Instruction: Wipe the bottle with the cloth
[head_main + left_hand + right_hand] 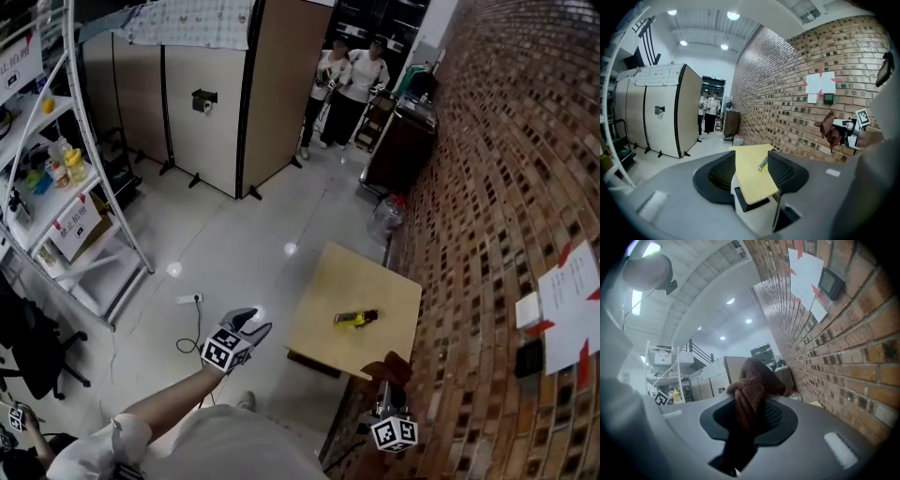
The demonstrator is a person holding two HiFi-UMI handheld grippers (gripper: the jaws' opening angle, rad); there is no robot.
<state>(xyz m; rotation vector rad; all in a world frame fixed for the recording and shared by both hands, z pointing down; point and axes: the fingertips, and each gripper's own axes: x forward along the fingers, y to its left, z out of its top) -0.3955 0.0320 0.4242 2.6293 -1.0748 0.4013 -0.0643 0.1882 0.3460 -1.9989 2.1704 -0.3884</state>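
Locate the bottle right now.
In the head view, the bottle lies on its side near the middle of the small wooden table, just right of centre, beside the brick wall; neither gripper touches it.

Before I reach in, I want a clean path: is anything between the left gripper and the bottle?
Nothing visible does. The bottle lies alone on the bare table, seen straight between the open, empty jaws of the left gripper. The right gripper, shut on the cloth, is off to the side.

Brick wall (487, 187), yellow table (367, 279), partition screens (202, 131).
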